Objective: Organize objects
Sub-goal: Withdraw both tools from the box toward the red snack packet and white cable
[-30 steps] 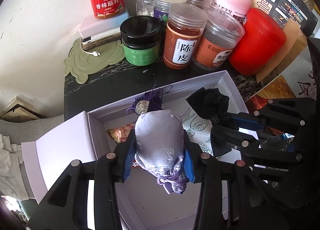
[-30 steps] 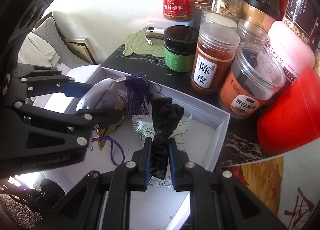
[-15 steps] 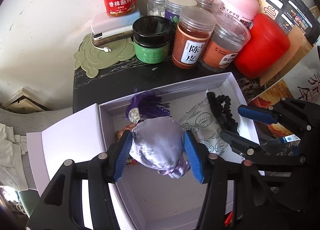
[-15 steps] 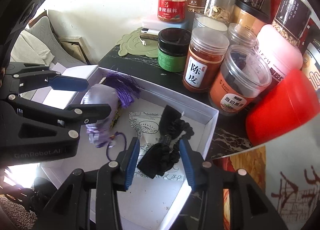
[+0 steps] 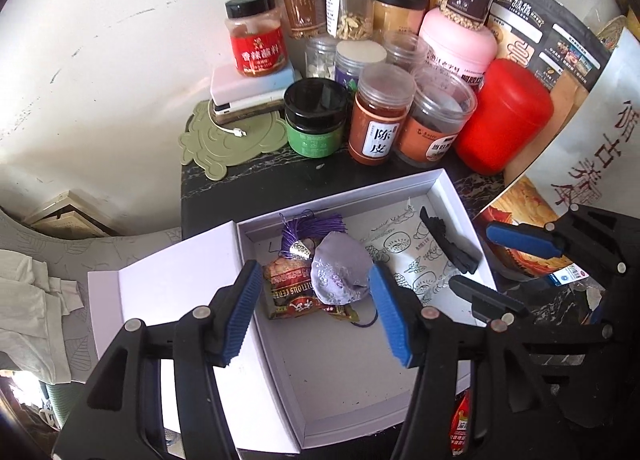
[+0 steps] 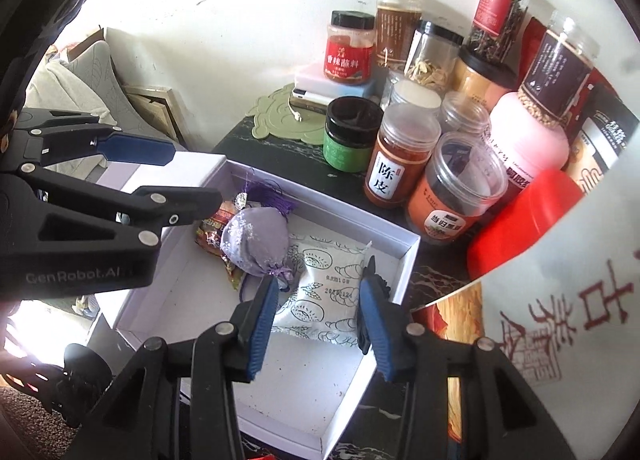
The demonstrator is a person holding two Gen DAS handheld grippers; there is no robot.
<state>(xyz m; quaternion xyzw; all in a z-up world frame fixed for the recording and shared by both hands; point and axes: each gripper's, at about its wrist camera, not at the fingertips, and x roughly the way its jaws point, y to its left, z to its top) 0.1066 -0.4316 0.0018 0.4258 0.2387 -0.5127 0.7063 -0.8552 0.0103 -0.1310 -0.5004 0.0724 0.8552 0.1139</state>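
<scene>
Both releases are done. A second ago the left hand-held gripper point(image 5: 316, 312) was clamped on the lavender sachet point(image 5: 340, 274) and the right hand-held gripper point(image 6: 316, 324) was clamped on the black scrunchie point(image 5: 450, 242). Now both things lie loose in the white box point(image 5: 340, 196), and both grippers have lifted clear above it.

Left jaws have just been opening: they stand apart, with nothing between the pads. Right jaws stand apart too, also empty.

The sachet rests at the box's far-left corner, half on a red snack packet point(image 5: 296, 294), its purple tassel point(image 5: 308, 230) toward the far wall. It sits below the left gripper, about midway between the pads but not touching them. The scrunchie lies along the box's right wall, on the printed white sachet pack point(image 6: 328, 296). In the right wrist view it shows only as a black sliver behind the right pad, so it is just under that finger and apart from it.

Judgement: this pair of items is stowed, and the grippers are free for the next item. Jars point(image 5: 378, 116) crowd the worktop's point(image 5: 240, 188) far edge behind the box.
</scene>
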